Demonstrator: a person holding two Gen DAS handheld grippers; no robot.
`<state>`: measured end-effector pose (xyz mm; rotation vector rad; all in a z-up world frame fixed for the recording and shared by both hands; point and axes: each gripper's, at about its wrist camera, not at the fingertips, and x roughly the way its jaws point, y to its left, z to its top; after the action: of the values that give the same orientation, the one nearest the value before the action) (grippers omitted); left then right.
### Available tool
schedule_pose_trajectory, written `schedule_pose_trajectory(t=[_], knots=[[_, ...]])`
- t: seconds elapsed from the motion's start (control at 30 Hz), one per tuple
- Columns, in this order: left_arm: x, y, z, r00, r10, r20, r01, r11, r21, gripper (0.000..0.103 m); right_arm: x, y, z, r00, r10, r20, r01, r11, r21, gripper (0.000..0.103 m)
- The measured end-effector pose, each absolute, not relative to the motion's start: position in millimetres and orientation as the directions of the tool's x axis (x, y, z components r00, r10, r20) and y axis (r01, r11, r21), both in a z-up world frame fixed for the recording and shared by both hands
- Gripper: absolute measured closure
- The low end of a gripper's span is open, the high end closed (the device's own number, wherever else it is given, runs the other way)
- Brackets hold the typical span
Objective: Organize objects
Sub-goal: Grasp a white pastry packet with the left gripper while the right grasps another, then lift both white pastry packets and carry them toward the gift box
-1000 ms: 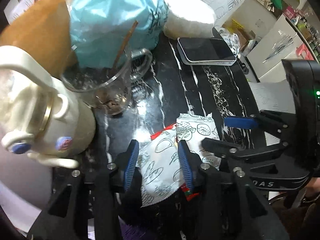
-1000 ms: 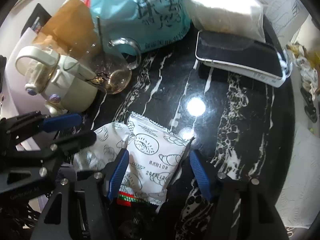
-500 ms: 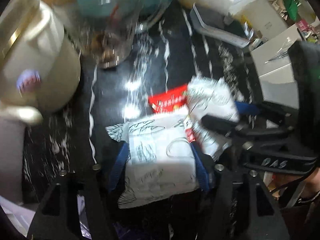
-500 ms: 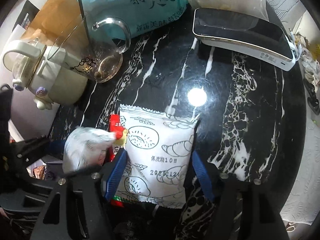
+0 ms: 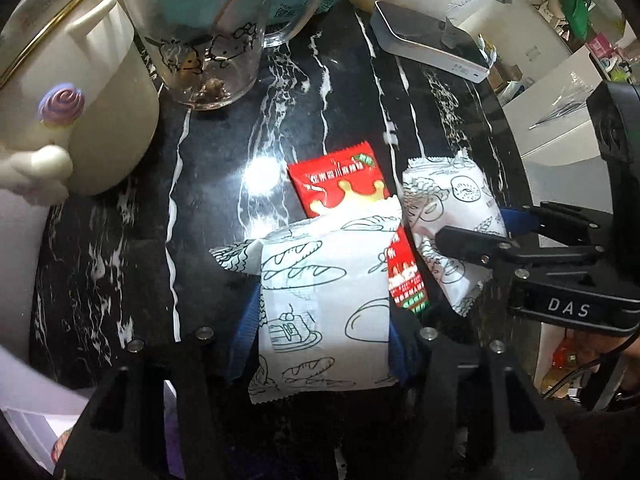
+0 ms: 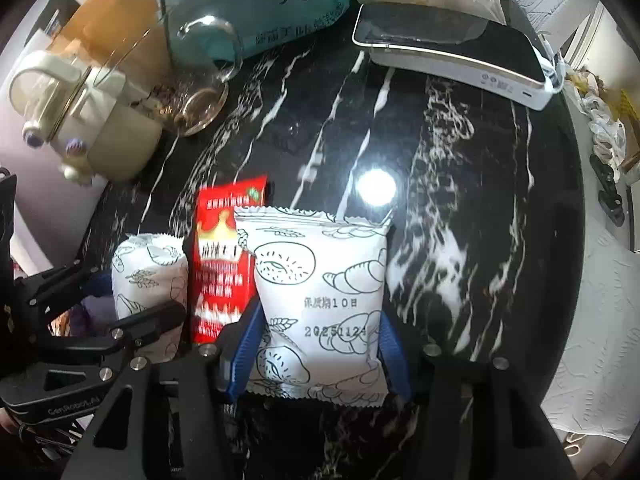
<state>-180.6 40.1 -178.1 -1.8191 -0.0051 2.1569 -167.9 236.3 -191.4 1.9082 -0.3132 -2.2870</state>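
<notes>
Left wrist view: two white snack packets on black marble, each between a pair of closing tongs.

The left gripper (image 5: pixel 324 344) closes with its blue pads against the sides of the bread-print packet (image 5: pixel 326 312), at 6 o'clock. A red packet (image 5: pixel 340 184) lies partly beneath it, toward 12. At 3 o'clock, the right gripper (image 6: pixel 316 344), marked "DAS", closes on the second white packet (image 6: pixel 320 300), printed "10日" and "20251124". A glass mug (image 5: pixel 208 40) stands at 11.

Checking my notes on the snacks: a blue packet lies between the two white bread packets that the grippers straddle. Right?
Not quite: the packet between the two white bread packets is red, not blue, as the right wrist view shows. The rest holds.
</notes>
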Motion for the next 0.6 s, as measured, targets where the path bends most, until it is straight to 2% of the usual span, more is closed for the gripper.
schedule_pose_trajectory(t=[0.6], knots=[[-124,50,-177,-0.137,0.225,-0.965,-0.212,-0.958,-0.193,0.051,-103,238,-190,-0.144,-0.242,-0.960,-0.038,-0.968,0.249,0.048]])
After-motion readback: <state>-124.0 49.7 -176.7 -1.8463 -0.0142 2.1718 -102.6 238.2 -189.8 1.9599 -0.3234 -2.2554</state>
